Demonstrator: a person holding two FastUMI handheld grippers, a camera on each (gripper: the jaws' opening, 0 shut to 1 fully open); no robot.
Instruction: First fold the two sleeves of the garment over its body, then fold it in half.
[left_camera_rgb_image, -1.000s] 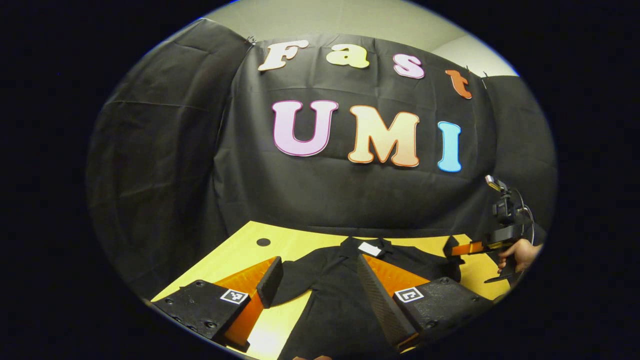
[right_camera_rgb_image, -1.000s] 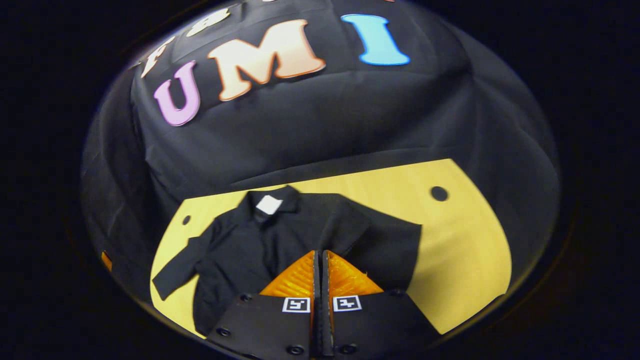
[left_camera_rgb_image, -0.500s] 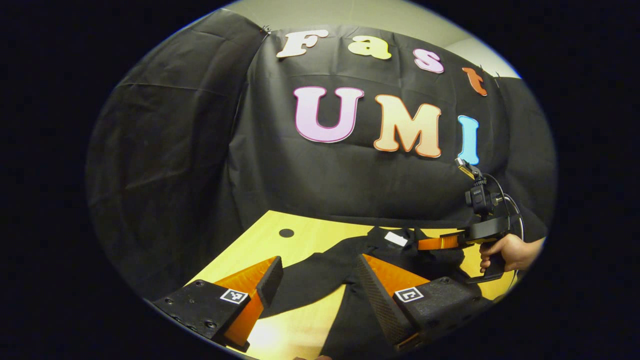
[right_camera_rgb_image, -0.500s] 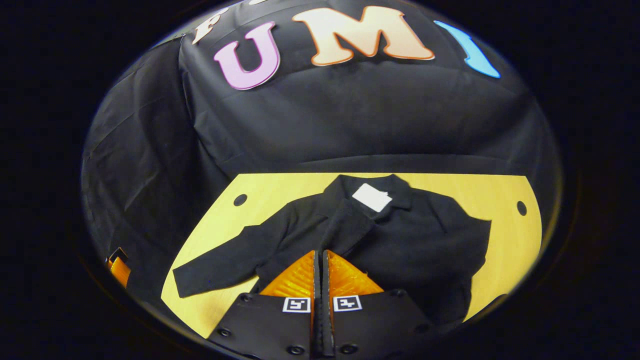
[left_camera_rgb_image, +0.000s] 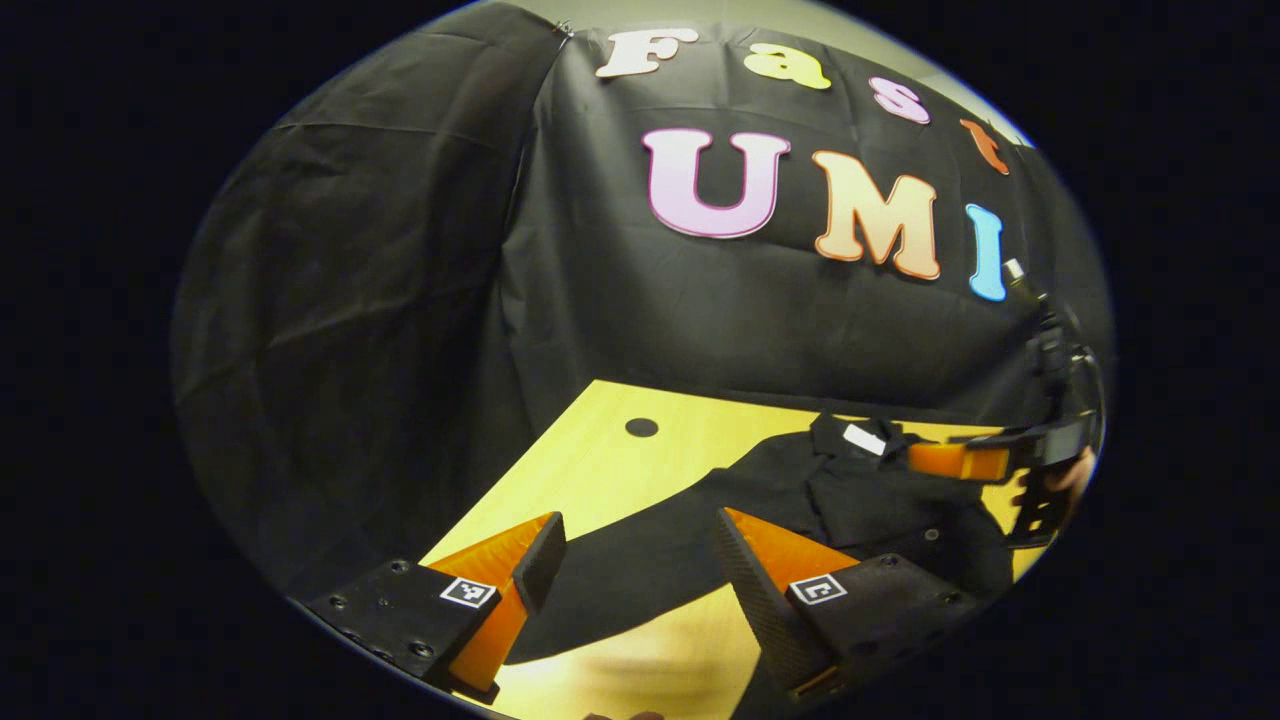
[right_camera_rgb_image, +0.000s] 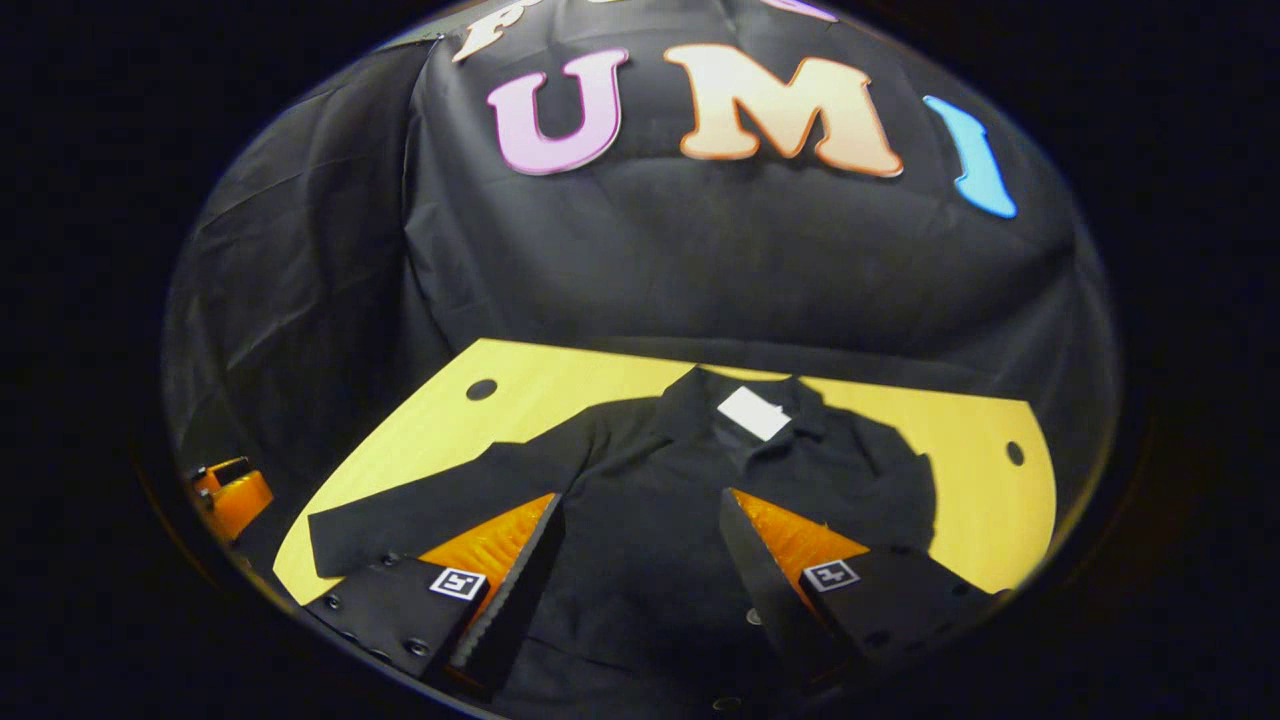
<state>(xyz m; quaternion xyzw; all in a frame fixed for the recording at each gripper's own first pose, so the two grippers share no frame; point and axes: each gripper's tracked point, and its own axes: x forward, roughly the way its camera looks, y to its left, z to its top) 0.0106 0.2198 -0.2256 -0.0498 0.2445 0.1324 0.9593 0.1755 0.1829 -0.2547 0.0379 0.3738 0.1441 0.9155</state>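
black garment (right_camera_rgb_image: 650, 520) lies flat on the table (right_camera_rgb_image: 440, 420), collar toward the wall, both grippers' jaws spread

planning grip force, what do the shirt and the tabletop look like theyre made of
Black shirt: looks like thin matte woven cloth; it lies limp with soft creases, collar and buttons, exact fibre unclear. Tabletop: smooth yellowish wood or wood-look laminate, with a slight sheen and round dark holes.

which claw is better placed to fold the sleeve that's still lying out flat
Left. The left claw is open right over the outstretched sleeve. The right claw, also open, sits above the shirt body, whose other sleeve already lies folded in.
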